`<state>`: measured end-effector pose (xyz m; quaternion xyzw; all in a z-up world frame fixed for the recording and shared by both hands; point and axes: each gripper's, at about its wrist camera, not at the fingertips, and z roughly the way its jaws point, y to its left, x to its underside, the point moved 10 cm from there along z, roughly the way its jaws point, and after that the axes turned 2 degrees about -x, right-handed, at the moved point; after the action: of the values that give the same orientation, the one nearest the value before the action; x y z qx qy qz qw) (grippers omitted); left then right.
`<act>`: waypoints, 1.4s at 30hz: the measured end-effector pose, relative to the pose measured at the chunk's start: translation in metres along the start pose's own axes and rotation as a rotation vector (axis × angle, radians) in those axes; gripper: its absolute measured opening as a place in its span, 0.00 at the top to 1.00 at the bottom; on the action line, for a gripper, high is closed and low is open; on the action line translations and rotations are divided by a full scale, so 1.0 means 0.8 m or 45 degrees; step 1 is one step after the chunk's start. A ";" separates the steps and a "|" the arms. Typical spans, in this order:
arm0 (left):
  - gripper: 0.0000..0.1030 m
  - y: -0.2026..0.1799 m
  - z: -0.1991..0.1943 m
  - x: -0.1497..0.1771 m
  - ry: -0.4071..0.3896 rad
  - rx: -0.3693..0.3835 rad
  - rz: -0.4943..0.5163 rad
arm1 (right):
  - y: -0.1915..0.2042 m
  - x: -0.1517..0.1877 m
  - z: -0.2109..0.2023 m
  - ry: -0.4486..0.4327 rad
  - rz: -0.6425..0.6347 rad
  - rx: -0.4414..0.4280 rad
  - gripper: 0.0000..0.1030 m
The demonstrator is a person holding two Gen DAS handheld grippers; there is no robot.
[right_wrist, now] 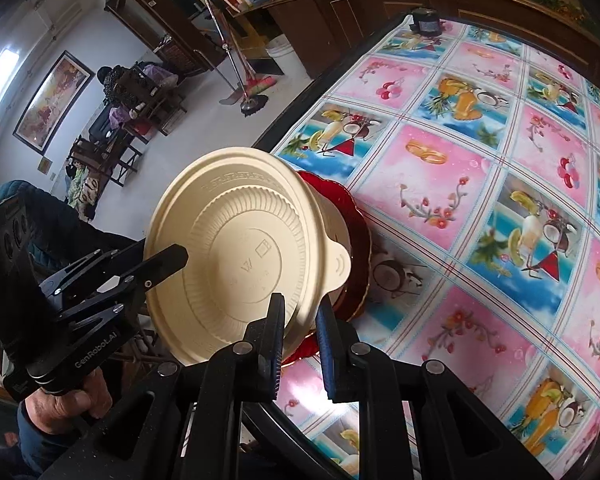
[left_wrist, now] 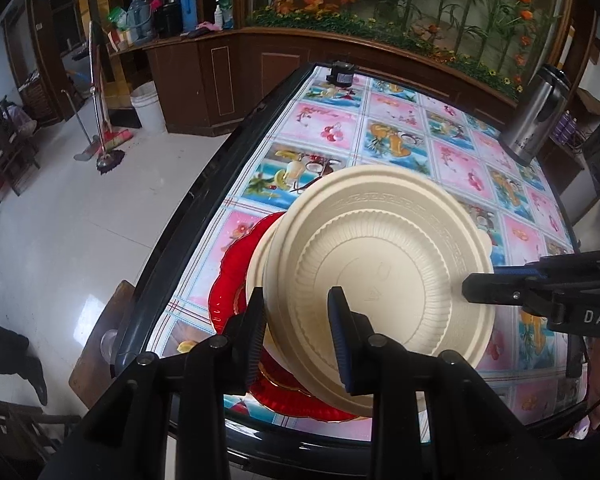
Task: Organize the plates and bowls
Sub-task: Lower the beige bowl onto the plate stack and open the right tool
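Note:
A cream plastic bowl (left_wrist: 376, 276) with ribbed walls and a small tab handle sits on a stack of red scalloped plates (left_wrist: 232, 276) near the table's front left corner. It also shows in the right wrist view (right_wrist: 244, 256), with the red plates (right_wrist: 356, 232) under it. My left gripper (left_wrist: 298, 336) straddles the bowl's near rim, one finger outside and one inside. My right gripper (right_wrist: 300, 344) straddles the rim on the other side and also shows in the left wrist view (left_wrist: 484, 292). Both pairs of fingers press on the rim.
The table (left_wrist: 452, 160) has a bright fruit-pattern cloth and a dark rim. A steel thermos (left_wrist: 536, 116) stands at the far right and a small black device (left_wrist: 340, 74) at the far edge. A wooden stool (left_wrist: 100, 344) stands left of the table.

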<state>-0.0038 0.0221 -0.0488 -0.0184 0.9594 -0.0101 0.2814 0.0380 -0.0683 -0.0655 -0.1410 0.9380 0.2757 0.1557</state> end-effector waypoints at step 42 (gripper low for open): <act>0.59 0.016 0.037 0.002 0.056 0.039 0.002 | -0.008 0.000 0.035 0.065 0.078 0.027 0.81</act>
<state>0.0106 0.0346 -0.0750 -0.0133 0.9651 -0.0249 0.2604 0.0462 -0.0577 -0.0908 -0.1176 0.9484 0.2667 0.1245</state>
